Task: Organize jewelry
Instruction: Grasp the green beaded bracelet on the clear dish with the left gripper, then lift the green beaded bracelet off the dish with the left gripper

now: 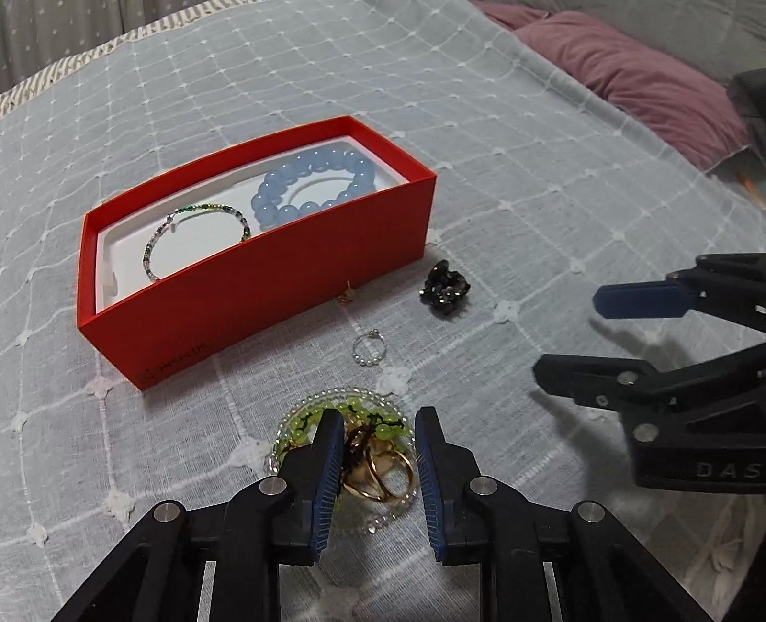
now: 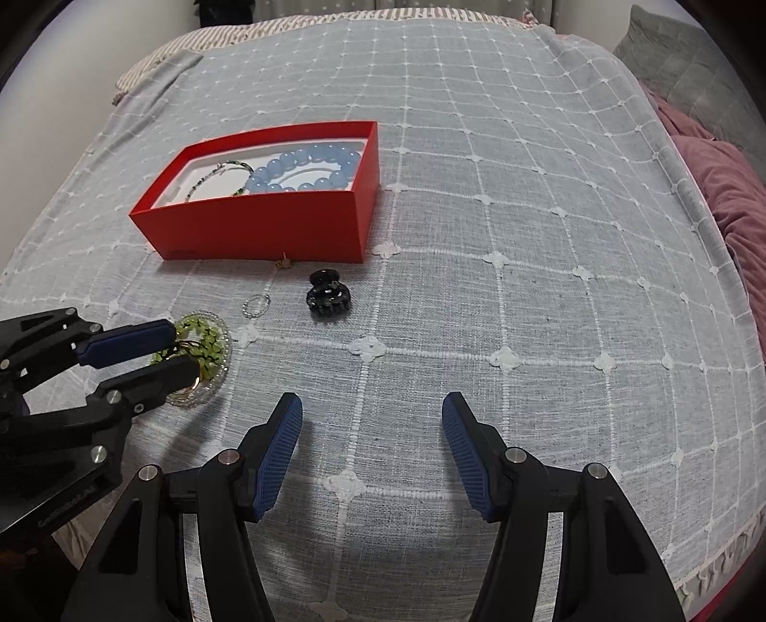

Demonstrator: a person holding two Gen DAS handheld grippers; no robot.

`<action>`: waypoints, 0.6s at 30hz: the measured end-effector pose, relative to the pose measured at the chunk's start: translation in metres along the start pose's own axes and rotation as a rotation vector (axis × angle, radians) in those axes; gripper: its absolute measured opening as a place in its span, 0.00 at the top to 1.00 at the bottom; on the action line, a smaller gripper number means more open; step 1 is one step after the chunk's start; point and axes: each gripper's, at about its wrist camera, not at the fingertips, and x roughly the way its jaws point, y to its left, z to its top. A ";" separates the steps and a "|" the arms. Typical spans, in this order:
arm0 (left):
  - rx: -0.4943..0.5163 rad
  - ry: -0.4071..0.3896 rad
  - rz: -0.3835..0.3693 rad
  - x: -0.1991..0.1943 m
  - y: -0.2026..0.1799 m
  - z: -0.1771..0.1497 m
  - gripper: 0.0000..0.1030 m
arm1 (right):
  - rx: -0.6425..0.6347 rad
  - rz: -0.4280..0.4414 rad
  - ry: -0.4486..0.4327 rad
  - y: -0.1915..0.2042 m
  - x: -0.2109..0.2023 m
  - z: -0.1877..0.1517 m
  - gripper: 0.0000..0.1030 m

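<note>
A red box (image 1: 268, 306) (image 2: 268, 229) on the bed holds a blue bead bracelet (image 1: 313, 184) (image 2: 306, 174) and a thin multicolour bead bracelet (image 1: 196, 239) (image 2: 218, 179). In front of it lie a small gold earring (image 1: 345, 294) (image 2: 283, 262), a black hair claw (image 1: 444, 288) (image 2: 328, 294), a small pearl ring (image 1: 368, 348) (image 2: 256, 305) and a pile of green beads, clear beads and gold rings (image 1: 364, 445) (image 2: 201, 354). My left gripper (image 1: 378, 430) (image 2: 174, 347) is open, its fingers either side of the pile's gold rings. My right gripper (image 2: 372, 406) (image 1: 565, 335) is open and empty above bare cloth.
A grey bedspread (image 2: 502, 296) with a white grid covers the bed. A mauve pillow (image 1: 641, 81) (image 2: 732, 201) lies at the right edge. A striped sheet (image 2: 230, 36) shows at the far end.
</note>
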 end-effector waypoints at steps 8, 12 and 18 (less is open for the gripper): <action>-0.142 -0.056 -0.057 -0.015 0.020 0.010 0.98 | 0.010 0.006 0.002 -0.005 -0.002 -0.002 0.38; -0.206 -0.086 -0.057 -0.028 0.031 0.009 0.98 | 0.021 0.027 0.000 -0.006 -0.003 -0.001 0.38; -0.247 -0.141 -0.045 -0.053 0.044 0.003 0.98 | 0.039 0.087 0.000 0.000 -0.004 0.002 0.38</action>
